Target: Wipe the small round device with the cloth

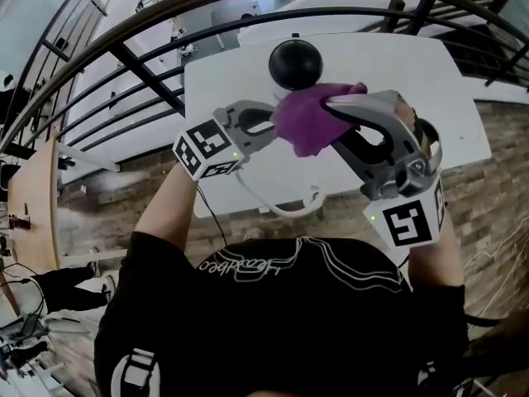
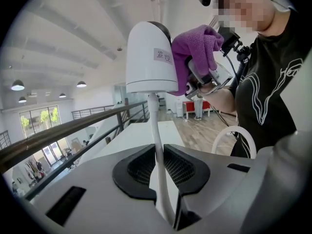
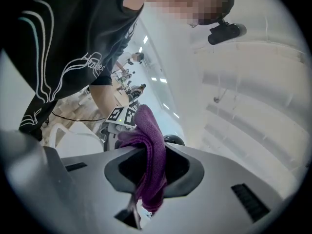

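Small round device point(image 2: 150, 57), a white body with a black dome, stands raised on its white stalk point(image 2: 154, 116) above the white table point(image 1: 388, 64), near 12 o'clock in the head view. The left gripper point(image 2: 157, 152) has its jaws partly closed and pinched on that stalk, just under the body, at the device's 7 o'clock in the head view. The purple cloth point(image 2: 195, 45) lies bunched against the body's side at its 3 o'clock in the left gripper view, touching it. The right gripper point(image 3: 146, 155) has its jaws clamped on a fold of the cloth, whose loose end hangs out toward the camera. The black dome peeks out just behind at 1 o'clock. The wiping step itself seems to be in hand, with cloth on shell. The next move probably calls for the right gripper to drag the cloth around the body and over the dome. Meanwhile the left one should keep the stalk steady, or turn it to offer an unwiped side.
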A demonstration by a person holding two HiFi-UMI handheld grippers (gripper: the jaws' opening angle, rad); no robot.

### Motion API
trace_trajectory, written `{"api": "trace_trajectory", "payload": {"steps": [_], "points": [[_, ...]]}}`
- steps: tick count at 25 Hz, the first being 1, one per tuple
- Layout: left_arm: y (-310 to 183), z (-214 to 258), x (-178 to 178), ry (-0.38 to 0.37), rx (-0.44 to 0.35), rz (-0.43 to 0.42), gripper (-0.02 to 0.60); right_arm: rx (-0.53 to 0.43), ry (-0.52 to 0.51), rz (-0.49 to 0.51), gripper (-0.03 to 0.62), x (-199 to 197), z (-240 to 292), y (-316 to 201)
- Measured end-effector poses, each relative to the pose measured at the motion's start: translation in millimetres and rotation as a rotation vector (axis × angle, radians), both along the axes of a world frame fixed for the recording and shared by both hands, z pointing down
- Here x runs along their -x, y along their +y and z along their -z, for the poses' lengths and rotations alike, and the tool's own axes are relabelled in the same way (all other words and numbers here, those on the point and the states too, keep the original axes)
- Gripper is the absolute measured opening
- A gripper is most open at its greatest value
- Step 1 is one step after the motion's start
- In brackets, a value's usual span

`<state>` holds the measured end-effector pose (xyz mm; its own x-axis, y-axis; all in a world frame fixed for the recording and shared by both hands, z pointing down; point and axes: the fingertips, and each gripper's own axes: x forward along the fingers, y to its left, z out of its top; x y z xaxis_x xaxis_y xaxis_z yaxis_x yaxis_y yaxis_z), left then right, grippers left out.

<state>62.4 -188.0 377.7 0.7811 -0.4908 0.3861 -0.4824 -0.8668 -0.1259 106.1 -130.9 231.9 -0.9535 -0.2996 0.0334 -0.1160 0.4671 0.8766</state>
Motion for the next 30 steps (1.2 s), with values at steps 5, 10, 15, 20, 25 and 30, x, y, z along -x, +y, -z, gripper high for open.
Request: {"api": "trace_trajectory", "payload": {"steps": [5, 10, 15, 20, 25, 30], "points": [[-2, -4, 1, -0.020, -0.003, 0.033, 0.060, -0.017, 0.022, 0.083, 0.066, 10, -10, -4], [-2, -4, 2, -0.036, -0.004, 0.057, 0.060, -0.003, 0.008, 0.139, 0.066, 15, -14, -6], [-3, -6, 6, -0.038, -0.004, 0.073, 0.060, 0.022, -0.006, 0.173, 0.067, 21, -20, -8], [-6, -4, 4, -0.027, -0.004, 0.087, 0.058, 0.057, -0.007, 0.199, 0.066, 17, -28, -8], [-8, -6, 9, -0.017, -0.006, 0.108, 0.057, 0.120, 0.000, 0.208, 0.067, 15, -49, -12], [-9, -3, 7, -0.009, -0.015, 0.117, 0.055, 0.182, 0.025, 0.188, 0.067, 1, -76, -20]]}}
